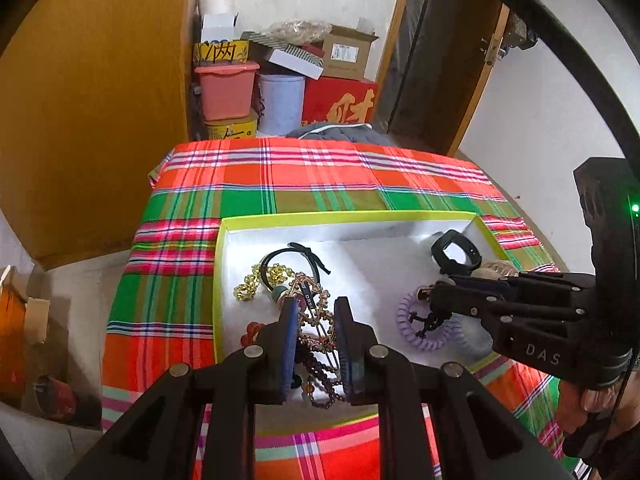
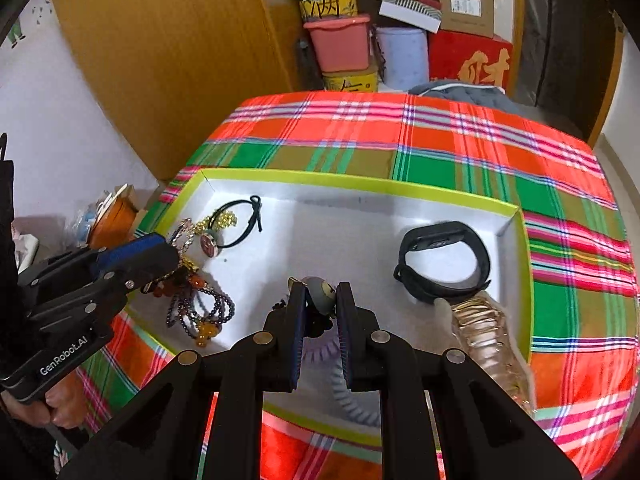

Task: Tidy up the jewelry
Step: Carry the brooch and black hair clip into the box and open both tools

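Observation:
A white tray with a yellow-green rim (image 1: 344,216) (image 2: 360,184) lies on the plaid cloth. My left gripper (image 1: 316,306) (image 2: 172,250) is shut on a tangle of chains and bead necklaces (image 1: 318,320) (image 2: 200,312), which hangs over the tray's left part. My right gripper (image 2: 321,290) (image 1: 428,294) is shut on a small grey and black charm (image 2: 320,298) just above a purple coil hair tie (image 1: 404,320) (image 2: 320,350). In the tray lie a black watch band (image 1: 456,256) (image 2: 444,264), a gold bead chain (image 1: 248,288), a black cord bracelet (image 2: 240,220) and a rose-gold link bracelet (image 2: 480,328).
The table wears a red, green and orange plaid cloth (image 1: 320,184) (image 2: 440,148). Behind it stand stacked boxes and plastic bins (image 1: 280,76) (image 2: 400,40). A wooden wardrobe (image 1: 100,100) (image 2: 172,60) is on the left, a dark doorway (image 1: 440,60) on the right.

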{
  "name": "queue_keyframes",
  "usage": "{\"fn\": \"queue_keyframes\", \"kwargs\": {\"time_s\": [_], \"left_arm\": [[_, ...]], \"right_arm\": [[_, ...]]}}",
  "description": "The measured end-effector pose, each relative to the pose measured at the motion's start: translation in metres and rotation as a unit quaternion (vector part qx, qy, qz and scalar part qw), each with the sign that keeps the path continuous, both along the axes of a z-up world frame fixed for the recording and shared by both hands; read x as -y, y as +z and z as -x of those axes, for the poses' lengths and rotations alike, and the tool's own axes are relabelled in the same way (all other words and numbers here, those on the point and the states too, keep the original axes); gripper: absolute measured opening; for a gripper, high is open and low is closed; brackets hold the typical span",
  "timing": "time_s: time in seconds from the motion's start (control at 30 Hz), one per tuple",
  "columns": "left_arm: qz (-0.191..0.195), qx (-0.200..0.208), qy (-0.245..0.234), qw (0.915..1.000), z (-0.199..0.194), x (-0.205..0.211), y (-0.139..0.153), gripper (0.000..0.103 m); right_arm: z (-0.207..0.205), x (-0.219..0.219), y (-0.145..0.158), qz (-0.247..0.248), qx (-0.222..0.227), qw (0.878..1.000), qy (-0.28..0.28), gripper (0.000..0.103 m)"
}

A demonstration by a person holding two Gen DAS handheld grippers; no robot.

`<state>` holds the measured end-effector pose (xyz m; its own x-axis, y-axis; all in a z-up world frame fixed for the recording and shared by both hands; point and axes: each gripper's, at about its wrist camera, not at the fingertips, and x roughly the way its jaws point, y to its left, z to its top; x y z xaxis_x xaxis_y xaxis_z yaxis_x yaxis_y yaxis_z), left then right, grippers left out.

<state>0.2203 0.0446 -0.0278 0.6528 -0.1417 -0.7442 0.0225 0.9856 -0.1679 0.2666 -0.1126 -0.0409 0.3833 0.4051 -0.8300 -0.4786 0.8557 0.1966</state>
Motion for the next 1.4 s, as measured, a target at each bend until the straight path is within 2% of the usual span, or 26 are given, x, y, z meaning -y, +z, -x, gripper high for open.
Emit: {"fn": "queue_keyframes", "kwargs": {"time_s": [0.2, 0.27, 0.33, 0.7, 1.1, 1.4], "left_arm": [[0.000, -0.009, -0.002, 1.0000, -0.007, 0.002, -0.010, 0.019], [0.000, -0.011, -0.003, 0.9999, -0.008, 0.002, -0.011, 0.019], [0.001, -0.012, -0.002, 0.9999, -0.008, 0.001, -0.011, 0.019], [0.004, -0.023, 0.006, 0.9997, -0.004, 0.000, -0.006, 0.020], [0.006, -0.005, 0.021, 0.9998, 0.045, 0.006, 0.022, 0.020], [0.005, -0.009, 0.038, 0.9992, 0.093, 0.013, 0.029, 0.021]], "right_arm": [[-0.001, -0.001, -0.004, 0.006, -0.004, 1.000, -0.001, 0.017], [0.000, 0.000, -0.003, 0.006, -0.003, 1.000, -0.001, 0.020], [0.001, 0.001, -0.001, 0.004, -0.001, 1.000, -0.001, 0.023], [0.017, 0.005, 0.020, -0.006, 0.018, 1.000, 0.002, 0.027], [0.056, 0.025, 0.045, -0.012, 0.039, 0.999, 0.003, 0.027], [0.099, 0.043, 0.055, -0.010, 0.050, 0.999, 0.008, 0.032]]}}
